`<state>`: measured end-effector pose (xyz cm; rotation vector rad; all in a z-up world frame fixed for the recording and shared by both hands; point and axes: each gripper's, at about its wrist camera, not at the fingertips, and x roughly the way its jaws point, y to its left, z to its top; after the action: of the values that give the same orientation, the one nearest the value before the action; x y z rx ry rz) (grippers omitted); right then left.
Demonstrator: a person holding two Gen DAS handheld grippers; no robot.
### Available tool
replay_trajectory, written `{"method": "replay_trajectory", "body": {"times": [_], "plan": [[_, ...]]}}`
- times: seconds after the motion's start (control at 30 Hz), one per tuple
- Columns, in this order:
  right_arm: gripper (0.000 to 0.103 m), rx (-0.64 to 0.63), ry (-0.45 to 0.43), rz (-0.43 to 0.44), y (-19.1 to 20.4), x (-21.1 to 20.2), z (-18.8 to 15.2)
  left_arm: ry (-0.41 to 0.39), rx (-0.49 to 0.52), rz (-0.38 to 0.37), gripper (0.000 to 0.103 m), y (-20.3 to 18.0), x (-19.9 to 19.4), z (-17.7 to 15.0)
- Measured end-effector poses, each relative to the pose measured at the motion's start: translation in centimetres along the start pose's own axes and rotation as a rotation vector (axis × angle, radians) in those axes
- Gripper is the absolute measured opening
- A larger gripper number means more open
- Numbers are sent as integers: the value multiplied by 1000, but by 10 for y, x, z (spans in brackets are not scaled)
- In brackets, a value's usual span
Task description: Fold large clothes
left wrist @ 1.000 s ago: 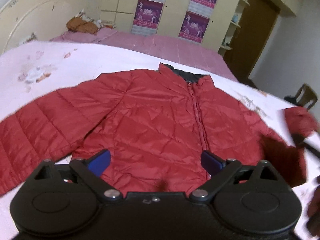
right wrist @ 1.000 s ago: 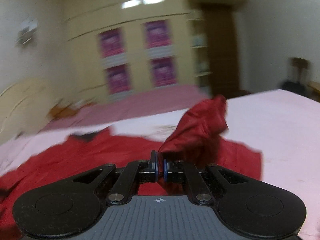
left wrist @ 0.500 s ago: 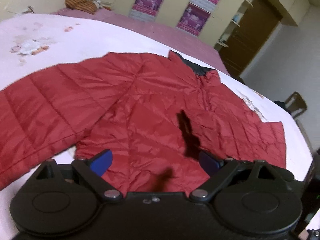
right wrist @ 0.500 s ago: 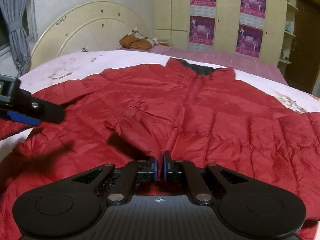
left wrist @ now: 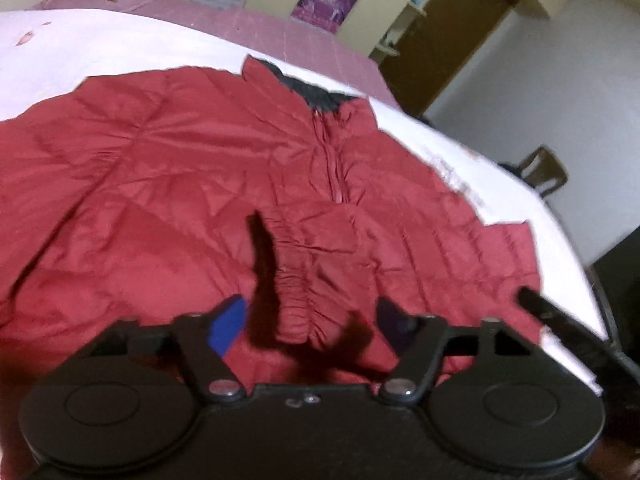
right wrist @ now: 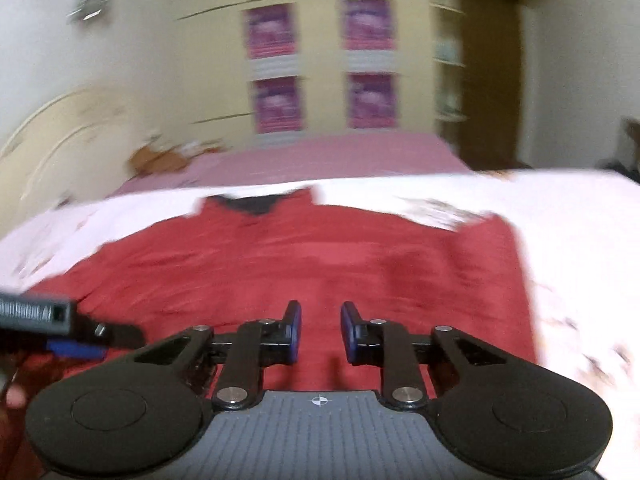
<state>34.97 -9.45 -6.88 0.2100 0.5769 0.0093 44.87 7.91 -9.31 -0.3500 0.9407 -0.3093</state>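
A red quilted jacket (left wrist: 168, 184) lies flat, front up, on the pale pink bed; its dark collar (left wrist: 320, 96) points away. Its right sleeve is folded across the chest, and the gathered cuff (left wrist: 312, 280) lies near the zip. My left gripper (left wrist: 310, 322) is open and empty, just above the cuff. My right gripper (right wrist: 320, 332) is open and empty over the jacket's lower front (right wrist: 320, 264). The right wrist view is blurred by motion. The left gripper's finger (right wrist: 48, 316) shows at its left edge.
The bed sheet (left wrist: 120, 48) extends around the jacket. A darker pink blanket (right wrist: 328, 160) lies behind it. A wardrobe with purple posters (right wrist: 276, 100) and a brown door (right wrist: 488, 80) stand at the back. A chair (left wrist: 546, 172) stands at the right.
My right gripper has opened and let go of the sleeve cuff, which now lies on the chest, then drew back. My left gripper has moved forward over the jacket.
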Motion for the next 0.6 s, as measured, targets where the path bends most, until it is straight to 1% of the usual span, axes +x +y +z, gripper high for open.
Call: {"method": "replay_trajectory", "body": {"times": [0.03, 0.07, 0.1, 0.17, 0.23, 0.3, 0.33, 0.37, 0.4, 0.43, 0.47, 0.53, 0.6], "plan": [[23, 19, 1, -14, -7, -4, 3, 2, 22, 12, 38, -3, 6, 1], [23, 44, 5, -31, -17, -6, 3, 1, 39, 18, 24, -5, 10, 1], [23, 63, 9, -44, -24, -8, 2, -5, 43, 13, 19, -6, 12, 1], [23, 95, 15, -70, -37, -10, -1, -46, 47, 11, 18, -7, 5, 4], [23, 114, 15, -89, -41, -12, 1, -131, 64, 12, 18, -8, -15, 7], [23, 131, 10, -98, -42, -16, -2, -223, 49, 46, 18, 1, -42, 12], [23, 138, 7, -98, -45, -19, -2, -264, 26, 77, 18, 13, -56, 13], [23, 142, 6, -95, -46, -19, -1, -293, 17, 124, 18, 24, -68, 12], [23, 141, 8, -90, -46, -19, -1, -305, 28, 172, 18, 34, -77, 9], [23, 137, 10, -83, -46, -20, -1, -290, 14, 201, 18, 46, -82, 6], [23, 132, 13, -78, -45, -19, -1, -270, -14, 206, 18, 57, -83, 2], [23, 128, 23, -69, -45, -15, -3, -242, -25, 226, 18, 65, -80, -6], [23, 121, 35, -71, -45, -12, -4, -240, -40, 222, 18, 66, -78, -10]]}}
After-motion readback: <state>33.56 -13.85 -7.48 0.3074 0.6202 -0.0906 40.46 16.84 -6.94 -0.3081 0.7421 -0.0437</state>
